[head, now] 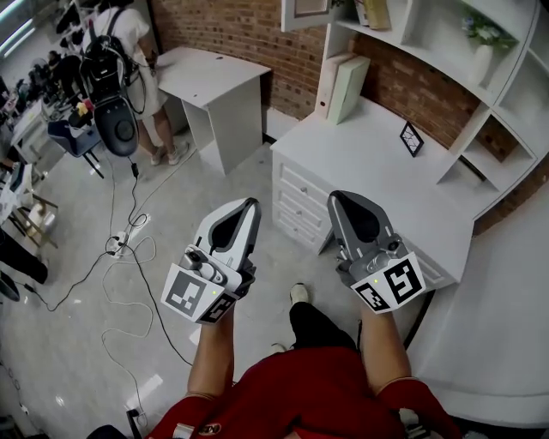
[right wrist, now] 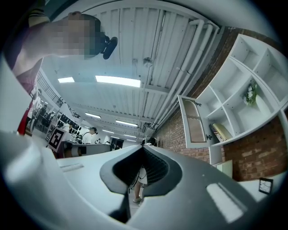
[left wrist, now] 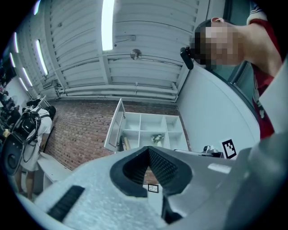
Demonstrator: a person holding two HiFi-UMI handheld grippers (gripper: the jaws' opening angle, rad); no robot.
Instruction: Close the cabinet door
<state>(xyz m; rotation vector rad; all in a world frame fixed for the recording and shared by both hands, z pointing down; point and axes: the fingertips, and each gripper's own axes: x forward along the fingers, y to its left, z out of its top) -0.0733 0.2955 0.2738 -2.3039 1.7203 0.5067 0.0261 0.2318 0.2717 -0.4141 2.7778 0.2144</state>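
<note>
The white cabinet door [head: 302, 12] stands swung open at the top left of the wall shelving [head: 506, 94], high above both grippers. Seen from the left gripper view, the open door [left wrist: 114, 126] hangs left of the white compartments [left wrist: 153, 128]. It also shows in the right gripper view as a glazed door [right wrist: 193, 120] sticking out from the shelves. My left gripper [head: 252, 202] and right gripper [head: 334, 195] are held side by side in front of the desk, both shut with nothing in them, and both tilted upward. Neither touches the door.
A white desk with drawers [head: 296, 193] lies straight ahead, with upright books [head: 347, 86] and a small picture frame [head: 412, 138] on it. A second white table [head: 214, 81] stands to the left. A person with a backpack [head: 116, 51] stands at the far left, and cables [head: 129, 257] trail over the floor.
</note>
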